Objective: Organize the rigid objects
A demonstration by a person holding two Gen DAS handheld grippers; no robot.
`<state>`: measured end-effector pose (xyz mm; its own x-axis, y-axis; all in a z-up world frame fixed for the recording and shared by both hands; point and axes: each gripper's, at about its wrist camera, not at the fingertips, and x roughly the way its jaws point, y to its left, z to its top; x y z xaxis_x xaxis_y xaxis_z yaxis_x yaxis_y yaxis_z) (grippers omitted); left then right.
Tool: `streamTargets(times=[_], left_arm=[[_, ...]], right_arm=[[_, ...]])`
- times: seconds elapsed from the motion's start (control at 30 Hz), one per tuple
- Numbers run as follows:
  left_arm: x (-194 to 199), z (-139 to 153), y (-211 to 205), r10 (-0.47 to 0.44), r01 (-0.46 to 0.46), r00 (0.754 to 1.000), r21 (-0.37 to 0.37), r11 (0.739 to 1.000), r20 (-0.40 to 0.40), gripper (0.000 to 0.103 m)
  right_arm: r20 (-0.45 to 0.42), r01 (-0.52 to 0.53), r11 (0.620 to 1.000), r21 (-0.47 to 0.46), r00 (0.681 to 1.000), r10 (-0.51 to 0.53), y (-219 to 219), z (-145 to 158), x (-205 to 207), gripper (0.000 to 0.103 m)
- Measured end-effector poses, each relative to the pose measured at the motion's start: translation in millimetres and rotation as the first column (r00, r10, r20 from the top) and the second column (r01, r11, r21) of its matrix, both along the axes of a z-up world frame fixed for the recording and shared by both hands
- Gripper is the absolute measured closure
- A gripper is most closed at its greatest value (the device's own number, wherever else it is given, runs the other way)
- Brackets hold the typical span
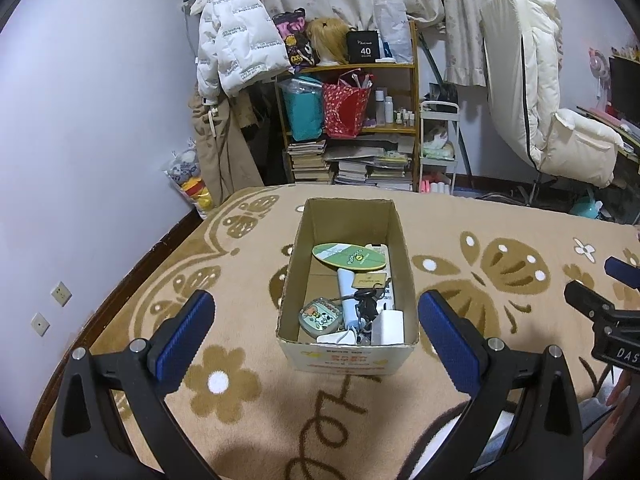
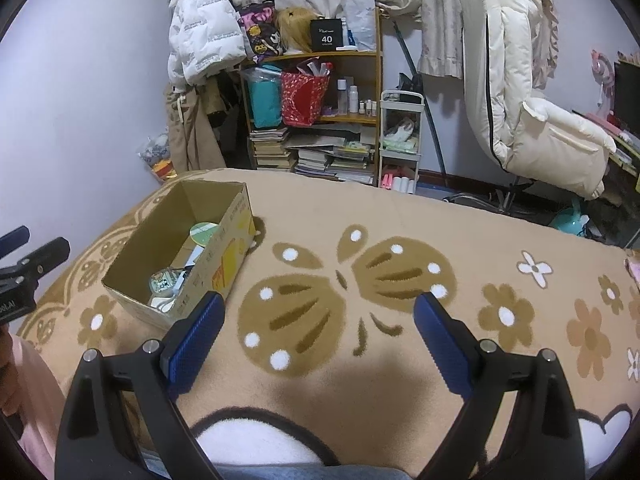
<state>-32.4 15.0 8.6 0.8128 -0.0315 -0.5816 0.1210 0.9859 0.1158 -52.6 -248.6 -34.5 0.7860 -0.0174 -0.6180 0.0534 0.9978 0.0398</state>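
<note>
So both tools are empty right now. The left tool (image 1: 316, 336) is spread wide with nothing between the blue pads, and the cardboard box (image 1: 348, 356) sits right ahead of it, lined up in the gap between the fingers. The right tool (image 2: 320, 336) is just as wide open and holding nothing, hovering over bare blanket (image 2: 400, 216), with the box off to its front-left.

Everything rigid I can spot is already in the box: a green oval paddle-looking thing (image 1: 350, 257) toward the far end, a white tube (image 1: 347, 296) in the middle, a little cartoon-print case (image 1: 320, 316) and a white charger block (image 1: 388, 326) at the end nearest the left tool, plus what might be keys in a dark tangle, hard to tell through the fisheye.

No loose items show on the blanket near either tool, so I'd guess the collecting step is basically done. The next move probably calls for either checking outside the view for stragglers, or tidying what's in the box, which means reaching down past the walls without nudging it.
</note>
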Motion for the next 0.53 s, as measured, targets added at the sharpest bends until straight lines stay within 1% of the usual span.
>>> streamTargets(times=[0.03,0.2,0.3,0.53], left_arm=[[-0.3,-0.4,-0.1,-0.014,0.013,1.000,-0.005,1.000,-0.005,0.002],[-2.1,-1.5,-1.9,-0.020,0.020,1.000,0.004,1.000,0.001,0.002],[-5.0,0.1,-2.6,-0.025,0.025,1.000,0.005,1.000,0.014,0.002],[-6.2,1.2,-3.8,-0.021,0.021,1.000,0.004,1.000,0.002,0.002]], right_arm=[[0.005,-0.003,1.000,-0.013,1.000,0.003,3.1,0.8,-0.6,0.003],[0.013,-0.024,0.999,-0.033,1.000,0.024,10.9,2.2,-3.4,0.003],[0.016,-0.020,0.999,-0.028,1.000,0.021,12.1,2.4,-3.5,0.003],[0.016,-0.010,1.000,-0.011,1.000,0.010,10.0,3.8,-3.4,0.003]])
